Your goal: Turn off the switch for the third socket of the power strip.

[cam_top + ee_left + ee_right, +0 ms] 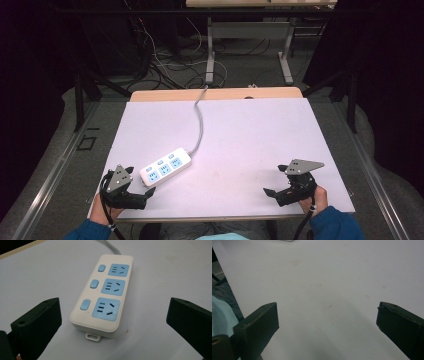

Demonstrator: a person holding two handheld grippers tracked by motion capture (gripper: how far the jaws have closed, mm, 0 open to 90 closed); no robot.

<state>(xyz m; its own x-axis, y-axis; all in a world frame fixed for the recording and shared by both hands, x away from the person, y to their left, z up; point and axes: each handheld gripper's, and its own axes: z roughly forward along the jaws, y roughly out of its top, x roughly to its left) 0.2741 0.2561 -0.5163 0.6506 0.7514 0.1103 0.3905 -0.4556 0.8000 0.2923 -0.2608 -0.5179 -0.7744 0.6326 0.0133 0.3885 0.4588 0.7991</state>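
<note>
Person: two hands come in at the near edge of the table, one on each gripper, both in blue sleeves.
Left gripper (145,192): it sits at the near left corner of the table. Its two black jaws are spread wide and hold nothing.
Right gripper (274,184): it sits at the near right corner, well apart from the left one. Its two jaws are also spread wide and hold nothing.
Power strip (165,168): there is one. It is white and lies flat on the table, just past the left gripper, near its jaws but not touching.
Sockets and buttons: the left gripper view (113,340) shows three blue sockets in a row and three small blue buttons beside them.
Cable (200,117): one grey cable runs from the far end of the power strip to the far edge of the table.
Table (250,135): one white top with lots of bare room in the middle and on the right side.
Right gripper view (327,332): bare white table with a few faint marks lies between the jaws.
Floor (175,70): past the far edge there are many loose wires and the legs of another table.
</note>
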